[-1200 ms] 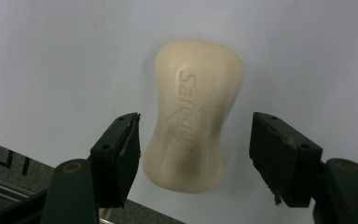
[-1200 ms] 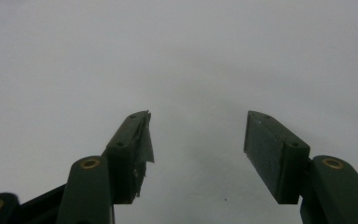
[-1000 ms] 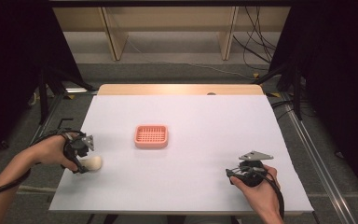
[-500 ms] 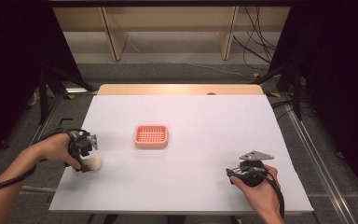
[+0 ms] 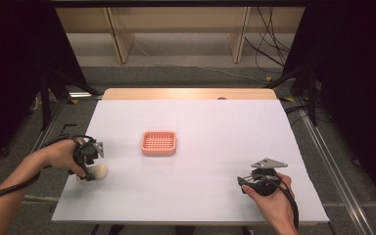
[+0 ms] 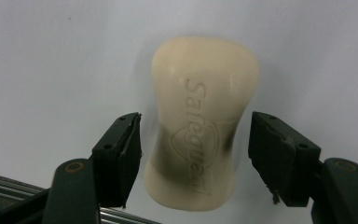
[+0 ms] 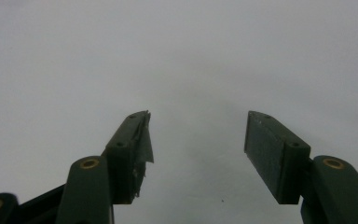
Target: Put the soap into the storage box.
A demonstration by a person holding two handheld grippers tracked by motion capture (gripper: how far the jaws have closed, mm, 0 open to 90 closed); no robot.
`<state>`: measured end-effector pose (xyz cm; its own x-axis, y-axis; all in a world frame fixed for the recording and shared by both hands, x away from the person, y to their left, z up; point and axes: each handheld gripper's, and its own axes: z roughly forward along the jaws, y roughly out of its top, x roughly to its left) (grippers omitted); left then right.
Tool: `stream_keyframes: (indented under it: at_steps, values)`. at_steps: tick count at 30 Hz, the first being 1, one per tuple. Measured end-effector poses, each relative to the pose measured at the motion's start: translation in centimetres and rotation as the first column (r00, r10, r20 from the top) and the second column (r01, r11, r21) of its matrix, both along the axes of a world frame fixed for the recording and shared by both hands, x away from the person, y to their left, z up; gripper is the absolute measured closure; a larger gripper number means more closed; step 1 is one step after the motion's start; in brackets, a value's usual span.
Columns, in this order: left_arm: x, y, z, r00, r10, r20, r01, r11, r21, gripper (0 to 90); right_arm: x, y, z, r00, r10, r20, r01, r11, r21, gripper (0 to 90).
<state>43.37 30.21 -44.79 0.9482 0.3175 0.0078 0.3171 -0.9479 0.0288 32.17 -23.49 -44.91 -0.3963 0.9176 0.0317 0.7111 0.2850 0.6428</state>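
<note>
Both jaws of left gripper (image 6: 196, 140) straddle soap (image 6: 203, 121) — untouched.

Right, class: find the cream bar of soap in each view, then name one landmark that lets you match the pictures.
High view: the soap lies near the table's left front edge, at the left gripper.
Left gripper view: it lies centre frame, between the open jaws, with a gap each side.
Right gripper view: bare white tabletop past its open jaws.
Shared landmark: the white tabletop.
</note>
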Motion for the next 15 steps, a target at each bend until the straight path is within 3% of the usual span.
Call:
stream_keyframes:
  at_steps: [10,15]
  values:
    - [-0.05,-0.17,-0.59,0.9992,0.006,-0.04,-0.005,0.9996,0.026,38.5,0.08,-0.06,0.01,0.9999,0.012,0.009,-0.012,1.0,-0.005,41.1]
    - [0.17,-0.3,-0.6,0.9996,0.001,-0.028,0.0,0.9999,0.015,41.7,0.0,0.08,0.04,1.0,0.001,0.003,-0.001,1.0,0.001,41.1]
